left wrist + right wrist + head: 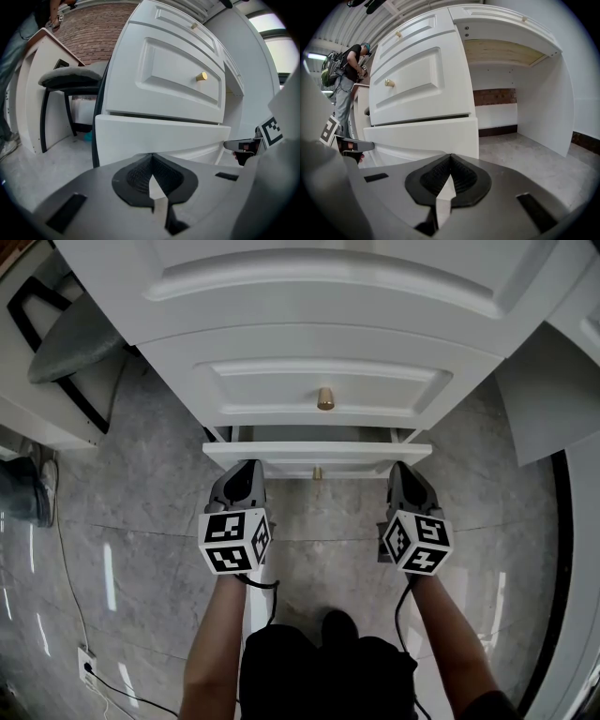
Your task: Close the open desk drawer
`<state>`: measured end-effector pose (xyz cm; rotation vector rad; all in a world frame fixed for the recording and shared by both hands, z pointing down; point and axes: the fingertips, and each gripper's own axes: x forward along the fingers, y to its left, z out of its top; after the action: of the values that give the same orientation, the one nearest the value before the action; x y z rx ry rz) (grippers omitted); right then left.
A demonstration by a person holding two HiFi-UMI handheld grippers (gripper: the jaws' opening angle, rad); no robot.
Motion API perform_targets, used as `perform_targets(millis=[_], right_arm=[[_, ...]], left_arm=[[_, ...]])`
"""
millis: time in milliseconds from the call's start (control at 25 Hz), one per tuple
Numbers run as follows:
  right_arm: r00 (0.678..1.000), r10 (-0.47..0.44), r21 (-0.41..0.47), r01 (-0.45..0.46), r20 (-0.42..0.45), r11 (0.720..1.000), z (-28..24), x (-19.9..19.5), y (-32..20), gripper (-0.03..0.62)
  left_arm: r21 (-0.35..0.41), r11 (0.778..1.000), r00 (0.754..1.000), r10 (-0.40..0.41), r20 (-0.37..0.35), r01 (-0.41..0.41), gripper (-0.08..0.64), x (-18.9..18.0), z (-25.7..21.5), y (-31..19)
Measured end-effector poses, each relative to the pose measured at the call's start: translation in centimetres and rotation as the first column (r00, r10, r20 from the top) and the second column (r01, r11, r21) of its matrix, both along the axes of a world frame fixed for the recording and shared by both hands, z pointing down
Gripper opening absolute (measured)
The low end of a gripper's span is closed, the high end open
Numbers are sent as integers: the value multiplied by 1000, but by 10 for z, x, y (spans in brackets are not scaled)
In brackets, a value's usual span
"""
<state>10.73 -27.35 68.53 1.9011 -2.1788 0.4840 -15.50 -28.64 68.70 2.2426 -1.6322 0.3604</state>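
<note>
The white desk's lowest drawer (317, 454) stands pulled out a little, its front (159, 138) proud of the closed drawer above. A small brass knob (317, 472) sits at the middle of its front. My left gripper (246, 474) is shut and empty, its tips right at the left end of the drawer front. At the right end my right gripper (401, 474) is shut and empty too. In the gripper views the left gripper (151, 158) and right gripper (450, 160) both point at the front (426, 136). Whether they touch it I cannot tell.
The closed drawer above carries a brass knob (325, 397). A grey padded stool (70, 338) with black legs stands left of the desk. The desk's open knee space (520, 117) lies to the right. A person (347, 75) stands far behind. A cable (94, 671) trails on the marble floor.
</note>
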Motion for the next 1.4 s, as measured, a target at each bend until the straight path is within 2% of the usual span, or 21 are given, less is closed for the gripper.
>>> perform_targets(millis=[560,1400], right_arm=[[999,-2,28,3,-43,1000,1,0,-22,5],[996,-10,63,15,-84,998,1,0,-33,5]], left_arm=[[-8,999,998,-37,-46,37,9,0,3,-24],[-2,999,999,-41,-30,40,9,1,3,-35]])
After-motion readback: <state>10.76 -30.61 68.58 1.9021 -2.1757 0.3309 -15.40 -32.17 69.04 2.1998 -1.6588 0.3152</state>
